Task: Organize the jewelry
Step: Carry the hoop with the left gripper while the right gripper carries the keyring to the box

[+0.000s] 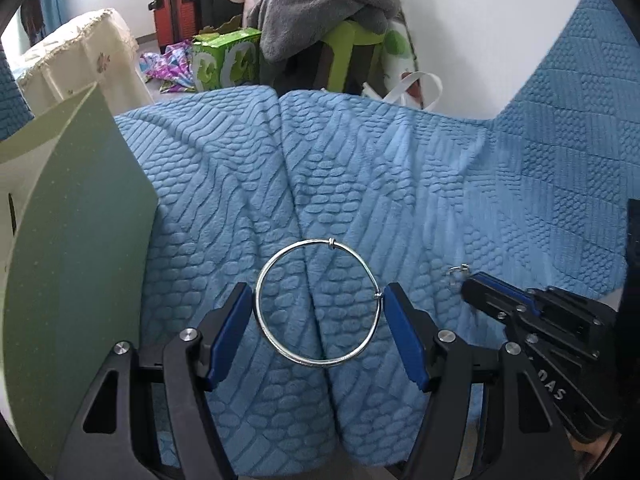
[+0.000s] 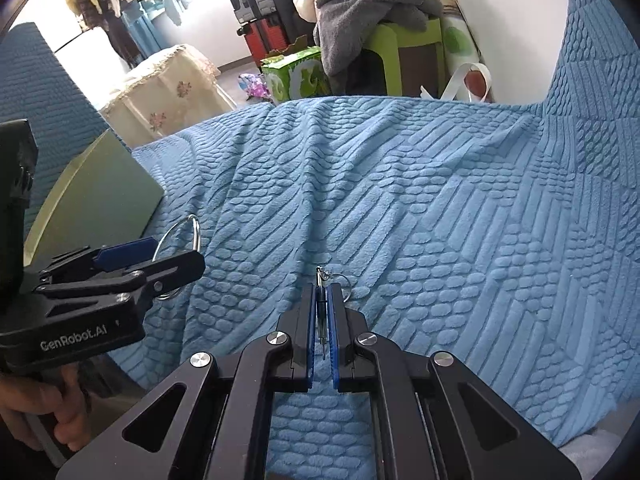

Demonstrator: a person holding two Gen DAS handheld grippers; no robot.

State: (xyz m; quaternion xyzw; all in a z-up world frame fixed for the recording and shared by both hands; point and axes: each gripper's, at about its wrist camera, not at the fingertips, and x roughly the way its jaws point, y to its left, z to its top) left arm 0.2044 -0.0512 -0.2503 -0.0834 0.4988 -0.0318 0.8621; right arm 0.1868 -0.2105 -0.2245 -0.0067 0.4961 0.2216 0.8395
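The left gripper (image 1: pixel 319 306) grips a silver bangle (image 1: pixel 318 304) across its width, at 6 o'clock above the blue cover (image 1: pixel 400 180). At 3 o'clock, the right gripper (image 2: pixel 320 300) is clenched on a small earring (image 2: pixel 320 312). A green board (image 1: pixel 80 240) leans at 9 o'clock.

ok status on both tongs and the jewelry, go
Left tongs clamped across silver bangle, lifted over blue sofa cover. Right tongs shut on small earring. Green box lid stands left, nothing blocking.
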